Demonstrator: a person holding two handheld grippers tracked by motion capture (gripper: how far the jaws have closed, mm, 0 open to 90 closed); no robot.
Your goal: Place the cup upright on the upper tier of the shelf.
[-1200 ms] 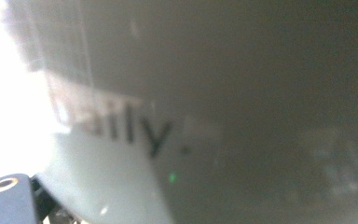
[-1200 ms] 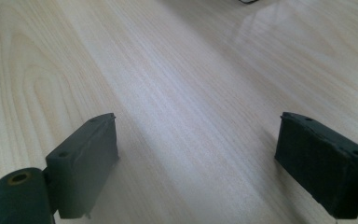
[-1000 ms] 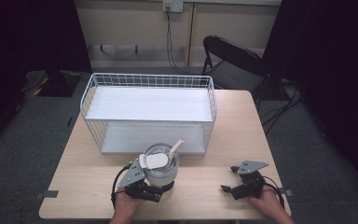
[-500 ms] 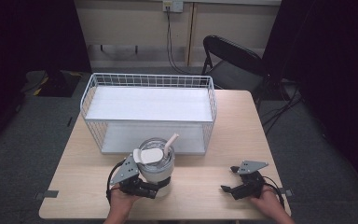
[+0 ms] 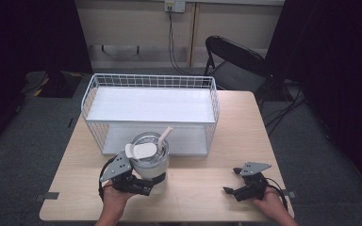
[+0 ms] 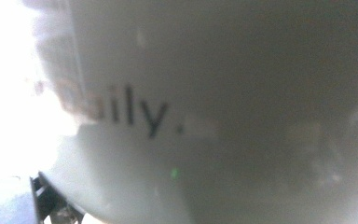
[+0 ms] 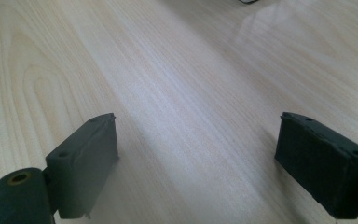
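Observation:
A pale tumbler point(image 5: 147, 160) with a clear lid, a white flap and a tan straw point(image 5: 165, 137) stands upright near the table's front, just before the white wire basket point(image 5: 90, 92). My left gripper point(image 5: 143, 184) is shut on its lower body. In the left gripper view the tumbler wall point(image 6: 223, 93) is pressed close, with blurred dark lettering. I cannot tell whether its base touches the table. My right gripper point(image 5: 231, 181) rests low at the front right, open. Its jaws point(image 7: 196, 163) stand wide apart over bare wood.
The wire basket holds a white shelf board point(image 5: 151, 104) and takes up the table's far half. The wooden table point(image 5: 245, 136) has bare wood on the right. A black folding chair point(image 5: 235, 61) stands behind the table.
The tumbler and my left gripper have shifted left and a little toward the basket. The right gripper has stayed put.

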